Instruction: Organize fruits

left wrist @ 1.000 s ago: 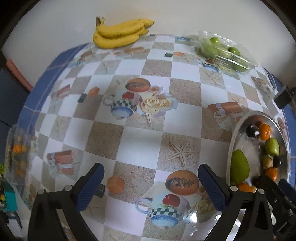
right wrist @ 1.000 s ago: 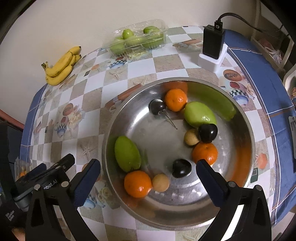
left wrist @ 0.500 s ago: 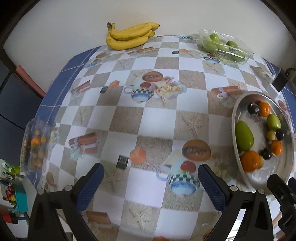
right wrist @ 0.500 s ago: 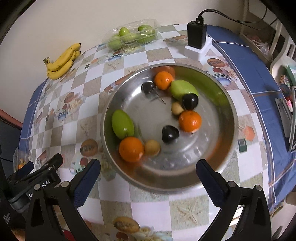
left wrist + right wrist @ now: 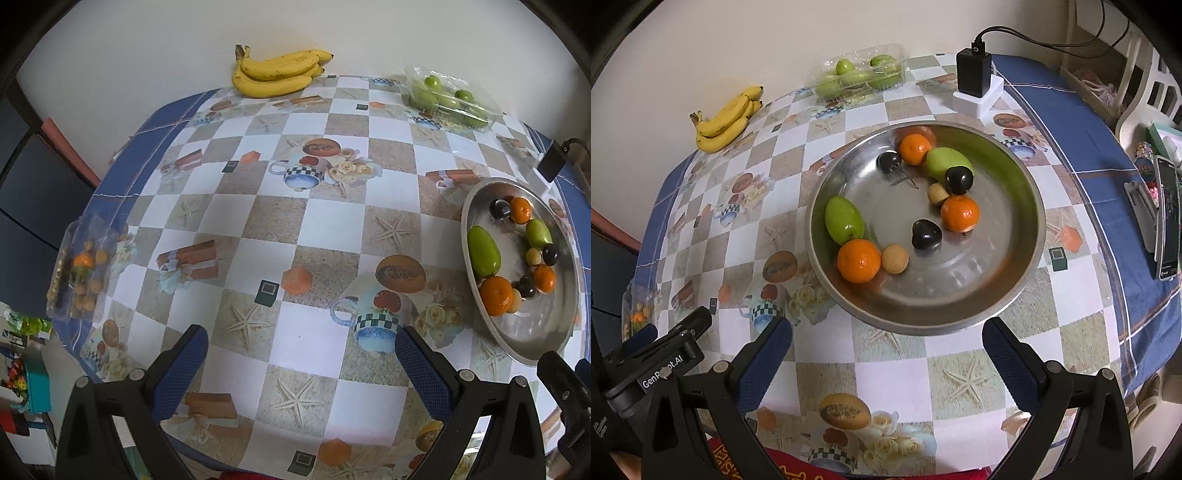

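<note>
Right wrist view puts the steel bowl (image 5: 1027, 258) straight ahead of my right gripper (image 5: 886, 347), with three oranges (image 5: 858, 260), two green fruits (image 5: 844, 220), three dark ones (image 5: 926, 233) and two small tan ones (image 5: 894, 258) lying loose across its floor. Outside it, the bananas (image 5: 275, 72) lie by the wall, a clear tray of green fruit (image 5: 448, 98) sits at the far edge, and a bag of small fruit (image 5: 79, 271) rests on the near left corner.

Both grippers are spread wide and hold nothing. The left gripper (image 5: 301, 363) hangs well above the cloth, pointing down at the bare middle of the table; the right is raised and tilted toward the bowl's near rim.

I can't judge whether the sorting is over or still to come — fruit in the bowl fits either. For any pick there, I'd come down from above on one fruit, since they roll on steel and several touch their neighbours.
</note>
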{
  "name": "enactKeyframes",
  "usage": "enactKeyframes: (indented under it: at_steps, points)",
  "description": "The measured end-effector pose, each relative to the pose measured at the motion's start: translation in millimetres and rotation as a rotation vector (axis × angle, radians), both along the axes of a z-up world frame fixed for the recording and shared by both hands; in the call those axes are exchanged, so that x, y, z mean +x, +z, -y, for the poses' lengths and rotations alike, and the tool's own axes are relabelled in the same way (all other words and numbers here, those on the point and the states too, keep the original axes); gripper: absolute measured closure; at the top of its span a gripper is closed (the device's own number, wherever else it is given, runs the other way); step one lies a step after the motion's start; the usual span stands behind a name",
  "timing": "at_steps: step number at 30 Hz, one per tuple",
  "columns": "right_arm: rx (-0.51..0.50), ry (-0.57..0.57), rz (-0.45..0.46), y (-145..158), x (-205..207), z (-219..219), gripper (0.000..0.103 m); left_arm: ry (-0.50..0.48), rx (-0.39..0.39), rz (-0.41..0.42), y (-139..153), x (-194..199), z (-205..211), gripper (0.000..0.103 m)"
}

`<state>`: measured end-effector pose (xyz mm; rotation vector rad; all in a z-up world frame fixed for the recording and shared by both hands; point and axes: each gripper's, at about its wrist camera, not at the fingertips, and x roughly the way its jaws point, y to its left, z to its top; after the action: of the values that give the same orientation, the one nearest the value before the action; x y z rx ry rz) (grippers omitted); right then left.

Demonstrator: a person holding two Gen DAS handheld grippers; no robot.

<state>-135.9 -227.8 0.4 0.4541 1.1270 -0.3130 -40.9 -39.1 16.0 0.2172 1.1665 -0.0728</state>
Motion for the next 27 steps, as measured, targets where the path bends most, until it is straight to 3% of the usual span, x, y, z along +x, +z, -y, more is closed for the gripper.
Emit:
enactKeyframes:
  at_steps: [14, 27]
  points:
    - [-0.026, -0.020, 0.024, 6.6, -6.7, -0.4, 0.000, 0.012, -0.056, -0.002, 2.7, -6.5, -10.9, 0.001]
    - [-0.024, -0.015, 0.029, 6.7, -6.3, -1.4, 0.000, -0.016, -0.032, 0.039, 8.2, -13.0, -4.4, 0.000]
